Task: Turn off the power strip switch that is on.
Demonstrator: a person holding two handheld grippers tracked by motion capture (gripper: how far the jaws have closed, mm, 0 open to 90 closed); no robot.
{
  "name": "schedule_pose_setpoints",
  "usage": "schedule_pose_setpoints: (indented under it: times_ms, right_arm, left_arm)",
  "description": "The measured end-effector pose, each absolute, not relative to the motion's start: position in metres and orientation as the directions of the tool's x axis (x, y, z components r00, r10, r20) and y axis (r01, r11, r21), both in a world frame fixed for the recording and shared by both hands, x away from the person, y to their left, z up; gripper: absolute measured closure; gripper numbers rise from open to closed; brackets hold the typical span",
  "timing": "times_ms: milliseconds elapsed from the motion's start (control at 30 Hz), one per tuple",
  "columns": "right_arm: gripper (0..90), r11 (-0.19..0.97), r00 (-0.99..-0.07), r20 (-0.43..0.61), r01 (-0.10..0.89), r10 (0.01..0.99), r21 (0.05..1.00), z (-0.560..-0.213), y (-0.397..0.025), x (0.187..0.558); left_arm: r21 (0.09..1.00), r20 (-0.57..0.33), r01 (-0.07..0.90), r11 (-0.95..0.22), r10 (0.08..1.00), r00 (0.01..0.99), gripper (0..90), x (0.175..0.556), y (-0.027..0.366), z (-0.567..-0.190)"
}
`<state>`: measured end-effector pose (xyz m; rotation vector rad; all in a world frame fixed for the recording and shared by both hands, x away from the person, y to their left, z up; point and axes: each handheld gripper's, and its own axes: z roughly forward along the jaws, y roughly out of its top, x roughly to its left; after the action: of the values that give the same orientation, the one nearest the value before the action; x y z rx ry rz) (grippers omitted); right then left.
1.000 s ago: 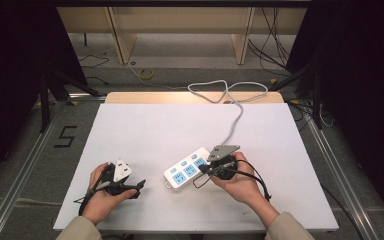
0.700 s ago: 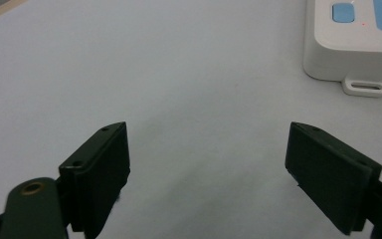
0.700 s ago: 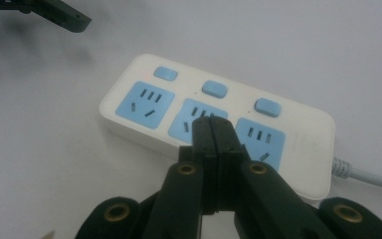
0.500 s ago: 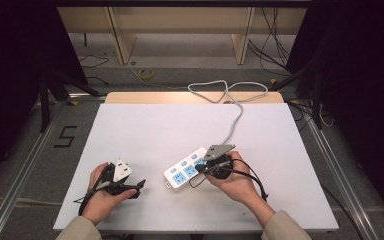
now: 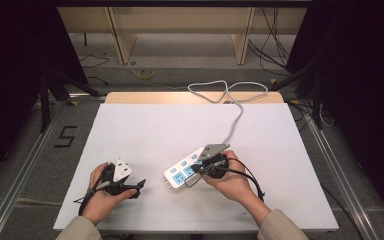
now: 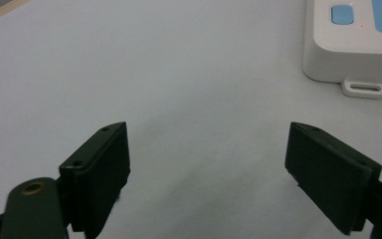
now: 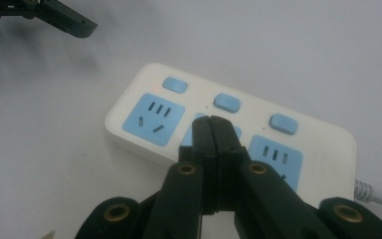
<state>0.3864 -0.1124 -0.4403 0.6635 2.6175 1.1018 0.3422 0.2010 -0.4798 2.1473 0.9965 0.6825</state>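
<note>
So the whole thing hinges on the power strip (image 5: 187, 169), a white one with blue sockets and blue switch buttons, lying on the white counter (image 5: 155, 130) near the person's edge. Its long axis runs diagonally: the free end points toward the person's left, and the cord end (image 5: 235, 117) points up and away toward the far right, with the cable looping off past the far edge of the counter.

The right gripper (image 7: 213, 124) is basically right on top of the strip. Its jaws are pressed together with nothing between them, and the tips sit over the middle socket (image 7: 234, 133), just short of the middle blue button (image 7: 227, 102). Can't tell for sure whether the tips are actually touching the strip's face or just above it.

The left gripper (image 6: 206, 159) sits off the strip's free end, well apart from it, jaws spread wide and empty, low over bare counter. The strip's corner with its little hanging tab (image 6: 364, 88) lies ahead and off to one side.

My guess: the right hand is the one placed to press a switch, a short nudge forward from where it is.
</note>
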Motion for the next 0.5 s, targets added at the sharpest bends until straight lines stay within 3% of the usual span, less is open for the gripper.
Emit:
schedule_pose_setpoints:
  times_ms: [500]
  right_arm:
    - [90.0, 0.635, -0.883, -0.027, 0.315, 0.469, 0.706, -0.444, -0.101, 0.39]
  left_arm:
    - [0.747, 0.175, 0.453, -0.487, 0.801, 0.573, 17.6, 0.342, 0.201, -0.479]
